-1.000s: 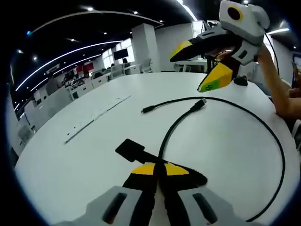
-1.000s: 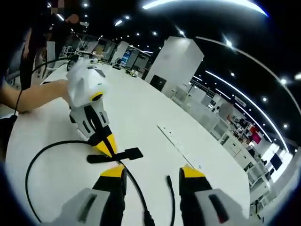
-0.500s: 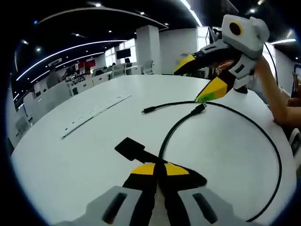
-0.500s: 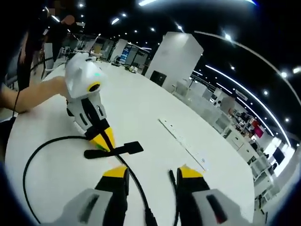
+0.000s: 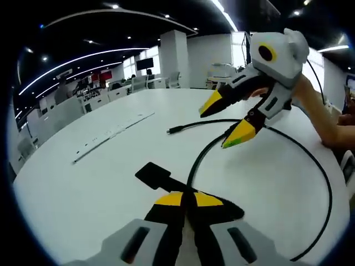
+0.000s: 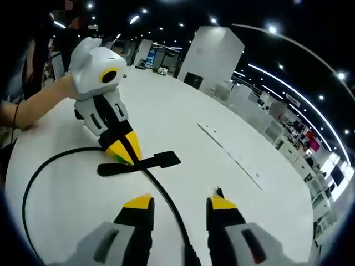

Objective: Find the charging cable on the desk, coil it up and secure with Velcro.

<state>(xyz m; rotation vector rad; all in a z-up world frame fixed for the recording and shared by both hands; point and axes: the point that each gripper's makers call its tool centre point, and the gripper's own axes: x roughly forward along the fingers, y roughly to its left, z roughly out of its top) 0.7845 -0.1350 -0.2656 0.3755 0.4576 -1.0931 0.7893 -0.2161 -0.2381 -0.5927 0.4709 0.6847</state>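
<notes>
Two yellow-tipped grippers work one thin black charging cable (image 5: 206,148) on the round white desk (image 5: 100,177). Nearest, the left gripper (image 5: 188,206) is clamped on the flat black Velcro strap (image 5: 157,177) where the cable starts. From there the cord runs away toward its plug ends, and the right gripper (image 5: 224,123), jaws parted, is poised right over them, clearly the nearer one. Half a second back it hung higher and farther; it has dropped toward the plugs.

Smooth white desk (image 5: 111,183); matt black cable (image 5: 327,183).
</notes>
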